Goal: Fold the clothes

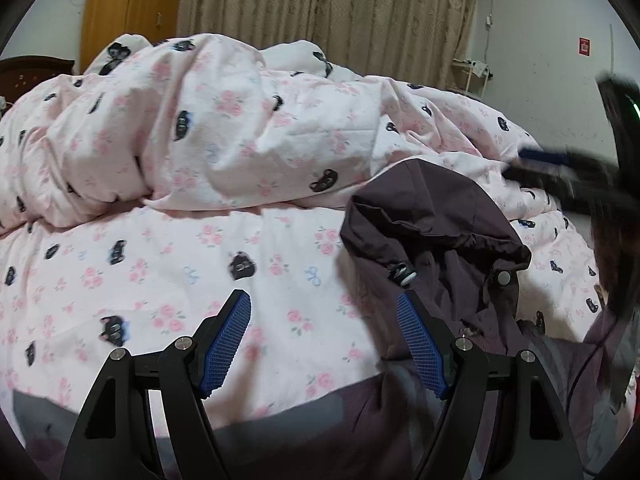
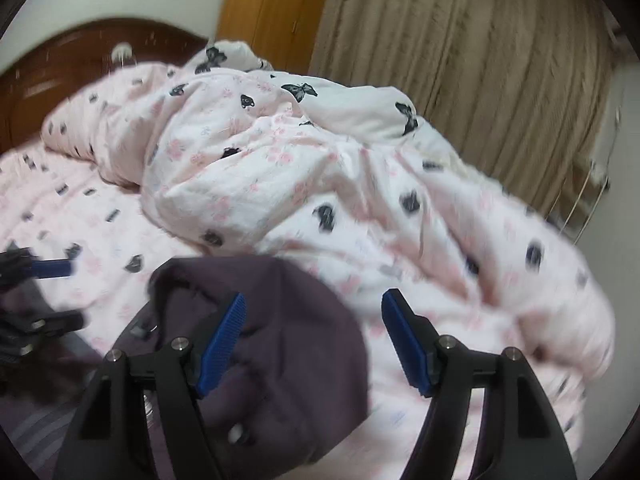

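Note:
A dark purple hooded jacket (image 1: 436, 216) lies on the pink floral bed sheet (image 1: 160, 264), hood raised, with snap buttons showing at the collar. My left gripper (image 1: 322, 298) stands open just above the sheet; its right finger hangs over the jacket's left edge and nothing is between the pads. Blurred, my right gripper (image 1: 536, 166) hovers beyond the hood at the far right. In the right wrist view the jacket (image 2: 280, 360) lies under the open right gripper (image 2: 315, 299), with the left finger over the hood and the pads pressing on nothing. The left gripper (image 2: 60, 294) shows at the left edge.
A crumpled pink quilt (image 1: 200, 132) with black cat and butterfly prints is heaped along the far side of the bed. Behind it are a dark wooden headboard (image 2: 60, 64), a wooden wardrobe (image 1: 128, 8), beige curtains (image 1: 320, 12) and a wire rack (image 1: 472, 76).

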Demonstrator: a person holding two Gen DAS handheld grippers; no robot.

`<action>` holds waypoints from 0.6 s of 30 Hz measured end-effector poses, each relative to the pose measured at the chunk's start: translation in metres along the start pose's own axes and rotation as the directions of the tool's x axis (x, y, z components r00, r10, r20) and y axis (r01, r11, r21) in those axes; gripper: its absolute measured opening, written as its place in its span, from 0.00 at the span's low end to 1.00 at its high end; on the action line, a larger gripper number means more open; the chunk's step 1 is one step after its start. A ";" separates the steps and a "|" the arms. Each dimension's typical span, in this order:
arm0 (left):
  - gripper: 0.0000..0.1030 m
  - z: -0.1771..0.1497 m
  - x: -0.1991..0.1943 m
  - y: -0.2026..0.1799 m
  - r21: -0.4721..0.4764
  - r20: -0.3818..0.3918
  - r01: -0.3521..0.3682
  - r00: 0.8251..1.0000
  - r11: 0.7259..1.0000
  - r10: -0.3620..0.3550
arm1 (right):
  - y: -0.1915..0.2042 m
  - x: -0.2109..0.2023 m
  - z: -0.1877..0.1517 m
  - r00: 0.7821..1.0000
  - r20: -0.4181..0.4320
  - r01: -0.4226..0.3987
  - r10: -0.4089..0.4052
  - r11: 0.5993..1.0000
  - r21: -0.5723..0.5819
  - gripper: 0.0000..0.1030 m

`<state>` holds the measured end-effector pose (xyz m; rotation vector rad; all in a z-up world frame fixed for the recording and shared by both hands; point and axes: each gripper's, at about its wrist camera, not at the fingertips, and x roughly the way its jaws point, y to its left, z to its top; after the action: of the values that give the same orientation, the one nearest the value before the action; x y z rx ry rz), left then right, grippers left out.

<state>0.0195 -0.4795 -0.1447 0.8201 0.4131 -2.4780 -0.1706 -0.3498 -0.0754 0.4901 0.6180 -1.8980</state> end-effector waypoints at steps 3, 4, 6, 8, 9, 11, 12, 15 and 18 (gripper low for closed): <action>0.69 0.006 0.014 -0.004 0.006 -0.005 0.024 1.000 1.000 -0.024 | 0.011 0.008 -0.029 0.999 -0.041 0.023 -0.024 0.999 -0.029 0.70; 0.69 0.007 0.018 -0.005 0.005 -0.011 0.033 0.999 0.999 -0.033 | 0.015 0.012 -0.037 0.998 -0.056 0.033 -0.035 0.999 -0.043 0.70; 0.69 0.010 0.027 -0.007 0.005 -0.021 0.047 0.999 0.999 -0.047 | 0.017 0.019 -0.049 0.995 -0.088 0.051 -0.056 0.997 -0.051 0.68; 0.69 0.010 0.036 -0.008 0.009 -0.032 0.046 0.998 0.999 -0.046 | 0.019 0.027 -0.058 0.991 -0.110 0.071 -0.076 0.996 -0.050 0.66; 0.69 0.011 0.040 -0.009 0.010 -0.038 0.048 0.998 0.999 -0.047 | 0.019 0.030 -0.061 0.990 -0.120 0.073 -0.078 0.996 -0.045 0.55; 0.69 0.012 0.047 -0.010 0.012 -0.048 0.052 0.998 0.999 -0.051 | 0.015 0.039 -0.065 0.980 -0.174 0.096 -0.099 0.995 -0.027 0.36; 0.69 0.013 0.051 -0.011 0.014 -0.053 0.051 0.997 0.999 -0.050 | 0.013 0.042 -0.066 0.976 -0.191 0.101 -0.102 0.995 -0.017 0.29; 0.69 0.016 0.061 -0.013 0.037 -0.071 0.016 0.997 0.999 -0.013 | 0.009 0.040 -0.069 0.973 -0.196 0.126 -0.123 0.992 0.005 0.15; 0.69 0.013 0.067 -0.012 0.069 -0.076 -0.081 0.993 0.994 0.086 | -0.001 0.022 -0.071 0.980 -0.142 0.149 -0.138 0.986 0.073 0.11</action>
<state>-0.0396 -0.4990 -0.1747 0.9448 0.3192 -2.3988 -0.1759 -0.3213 -0.1441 0.6477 0.6813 -2.0453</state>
